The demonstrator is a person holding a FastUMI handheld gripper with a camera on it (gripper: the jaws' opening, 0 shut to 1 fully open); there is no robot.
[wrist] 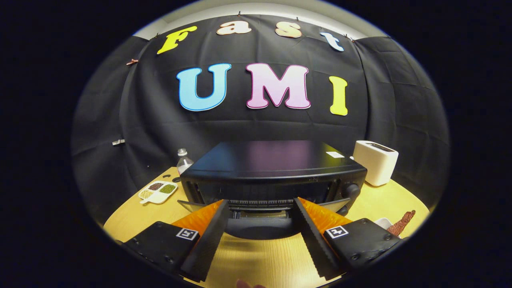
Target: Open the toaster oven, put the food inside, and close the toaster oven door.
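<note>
A black toaster oven (pixel 276 164) stands on the wooden table (pixel 260 260) straight ahead of me. Its door (pixel 260 228) is swung down toward me, and the wire rack (pixel 260 203) shows in the opening. My gripper (pixel 261 201) is open wide, its fingertips at the front of the opening on either side of the lowered door, pressing on nothing. A brown, rough strip of food (pixel 404 222) lies on a small white plate (pixel 383 222) to the right, beside the right finger.
A white pop-up toaster (pixel 376 162) sits right of the oven. Left of the oven are a clear water bottle (pixel 184 161) and a white divided dish (pixel 158 192) holding grains. The black cloth wall hangs close behind.
</note>
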